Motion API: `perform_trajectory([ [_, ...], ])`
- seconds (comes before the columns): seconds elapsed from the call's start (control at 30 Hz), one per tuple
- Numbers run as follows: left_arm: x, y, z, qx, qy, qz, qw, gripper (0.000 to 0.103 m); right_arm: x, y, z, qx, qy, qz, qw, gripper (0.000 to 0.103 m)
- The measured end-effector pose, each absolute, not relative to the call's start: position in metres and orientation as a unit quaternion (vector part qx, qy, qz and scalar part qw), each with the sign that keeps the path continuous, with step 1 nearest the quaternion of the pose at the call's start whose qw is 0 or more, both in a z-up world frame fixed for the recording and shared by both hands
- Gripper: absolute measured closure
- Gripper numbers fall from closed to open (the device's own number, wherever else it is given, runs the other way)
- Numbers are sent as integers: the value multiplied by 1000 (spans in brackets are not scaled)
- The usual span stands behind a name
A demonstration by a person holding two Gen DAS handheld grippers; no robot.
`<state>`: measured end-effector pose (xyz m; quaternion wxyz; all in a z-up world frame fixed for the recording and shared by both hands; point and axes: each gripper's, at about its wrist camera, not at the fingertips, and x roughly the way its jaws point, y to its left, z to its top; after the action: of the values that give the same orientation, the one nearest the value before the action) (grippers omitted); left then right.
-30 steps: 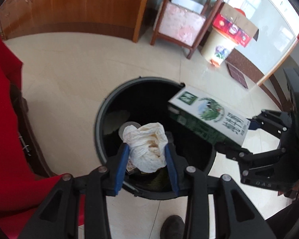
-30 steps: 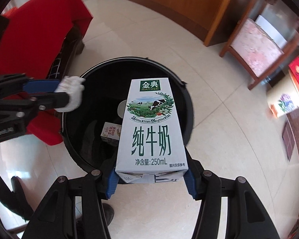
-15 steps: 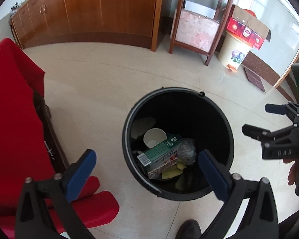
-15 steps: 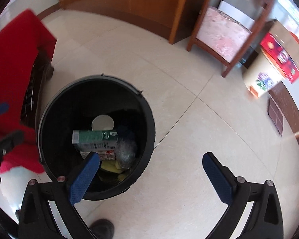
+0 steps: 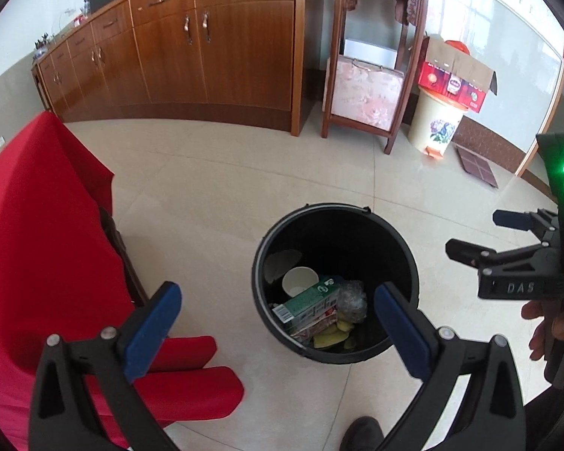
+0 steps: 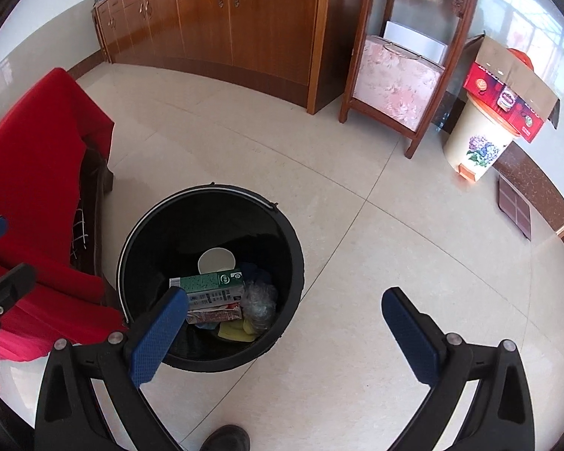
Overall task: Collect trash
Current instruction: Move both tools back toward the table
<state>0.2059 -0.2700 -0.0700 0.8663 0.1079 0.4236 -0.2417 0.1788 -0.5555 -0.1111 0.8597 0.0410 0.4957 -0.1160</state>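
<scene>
A black round bin (image 5: 402, 259) (image 6: 139, 233) stands on the tiled floor. Inside it lie a green-and-white milk carton (image 5: 306, 300) (image 6: 210, 287), a white paper cup (image 5: 299, 280) (image 6: 216, 261), a crumpled clear wrapper (image 5: 351, 295) (image 6: 259, 302) and yellow scraps. My left gripper (image 5: 278, 315) hangs open above the bin's near side, nothing between its blue pads. My right gripper (image 6: 285, 323) is open too, empty, above the bin's right edge and the floor. In the left wrist view the right gripper (image 5: 485, 236) shows at the right edge, held by a hand.
A red-covered chair (image 5: 45, 233) (image 6: 34, 173) stands close to the bin's left. At the back are a wooden cabinet (image 5: 206, 41), a wooden stand with a pink cushion (image 5: 364, 90), and a cream pedal bin (image 5: 438, 124) under a cardboard box. A shoe (image 6: 225, 438) is below.
Both grippers opened wide: the crumpled white paper left the left one and the milk carton left the right one, and the carton now lies in the bin. Both grippers rose away from the bin.
</scene>
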Motion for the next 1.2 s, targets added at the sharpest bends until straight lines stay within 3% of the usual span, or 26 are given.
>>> perform_trajectory([
  [0.4, 192, -231, -31, 100, 388, -213, 891, 0, 172, -528, -71, 60, 438, -94, 892, 0],
  [0.63, 184, -172, -10, 64, 360, -171, 915, 0, 178, -488, -41, 54, 391, -74, 916, 0],
  [1.2, 174, 3, 7, 2, 318, 55, 946, 1, 236, -289, -1, -2, 372, 113, 921, 0],
])
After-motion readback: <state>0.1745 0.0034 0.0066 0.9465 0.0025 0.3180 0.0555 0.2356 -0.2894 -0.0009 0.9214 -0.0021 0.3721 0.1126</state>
